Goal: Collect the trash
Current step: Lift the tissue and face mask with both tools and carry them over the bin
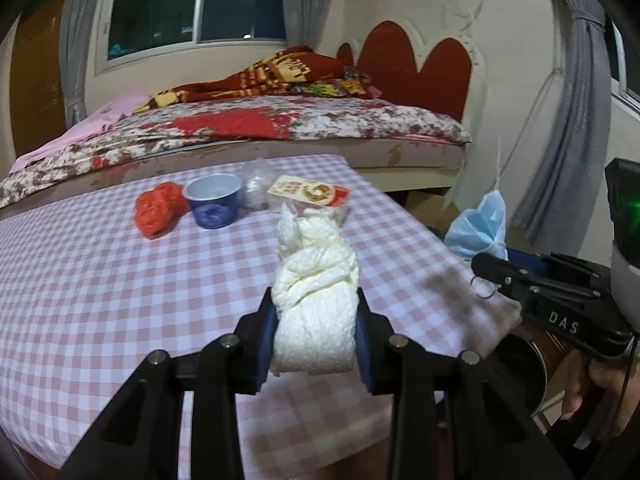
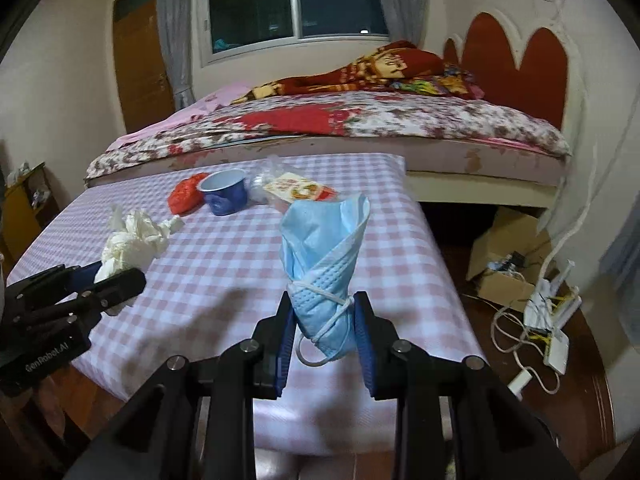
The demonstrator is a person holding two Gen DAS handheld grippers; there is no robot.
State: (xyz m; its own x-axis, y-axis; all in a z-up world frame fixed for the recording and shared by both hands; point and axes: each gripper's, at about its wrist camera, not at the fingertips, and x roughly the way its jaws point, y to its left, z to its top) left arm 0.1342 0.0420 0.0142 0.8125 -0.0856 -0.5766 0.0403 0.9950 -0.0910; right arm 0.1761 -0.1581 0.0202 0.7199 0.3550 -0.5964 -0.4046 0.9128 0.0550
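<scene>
A crumpled white tissue wad is clamped between the blue pads of the left tongs, which are closed onto it and held above the pink-checked worktop. A bundled blue face mask, wrapped by its own ear loop, is gripped upright in the right tongs, likewise closed on it over the worktop's near edge. Further back on the cloth an orange mesh ball is seen touching a blue cup; beside the cup clear plastic and a printed wrapper are left lying. A floral bed is seen behind
</scene>
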